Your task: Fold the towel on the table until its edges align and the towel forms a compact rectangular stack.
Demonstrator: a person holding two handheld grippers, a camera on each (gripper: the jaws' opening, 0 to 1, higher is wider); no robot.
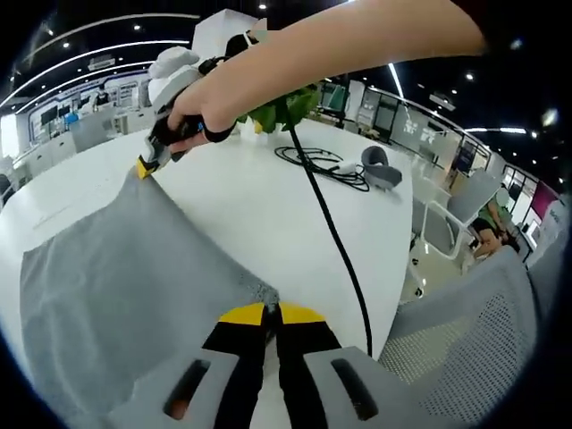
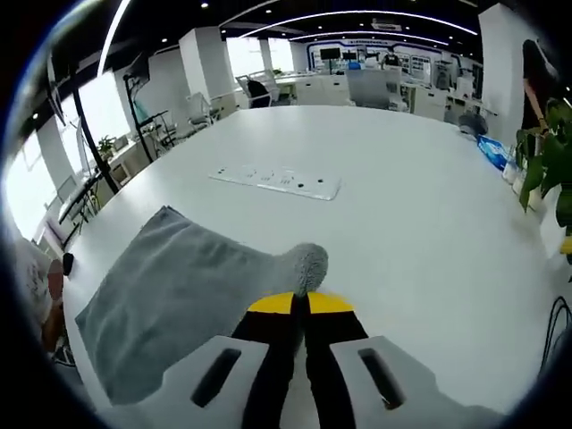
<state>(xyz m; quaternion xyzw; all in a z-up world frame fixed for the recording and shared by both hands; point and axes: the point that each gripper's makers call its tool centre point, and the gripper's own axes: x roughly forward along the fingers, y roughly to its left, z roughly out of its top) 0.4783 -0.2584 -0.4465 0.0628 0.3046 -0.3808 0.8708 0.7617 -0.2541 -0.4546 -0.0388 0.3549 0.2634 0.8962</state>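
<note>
A grey towel (image 1: 125, 268) lies spread on the white table (image 1: 259, 206). My left gripper (image 1: 271, 311) is shut on the towel's near corner, where the cloth bunches at the yellow tips. In the left gripper view a hand holds my right gripper (image 1: 146, 166) at the towel's far corner, pinching it. In the right gripper view the towel (image 2: 170, 304) stretches away to the left, and my right gripper (image 2: 301, 299) is shut on a corner that curls up above the tips.
A black cable (image 1: 335, 237) trails from the right gripper across the table. A coiled cord (image 1: 326, 165) and a grey device (image 1: 384, 170) lie near a green plant (image 1: 281, 112). A white power strip (image 2: 281, 181) sits mid-table. A mesh chair (image 1: 483, 340) stands at the table's edge.
</note>
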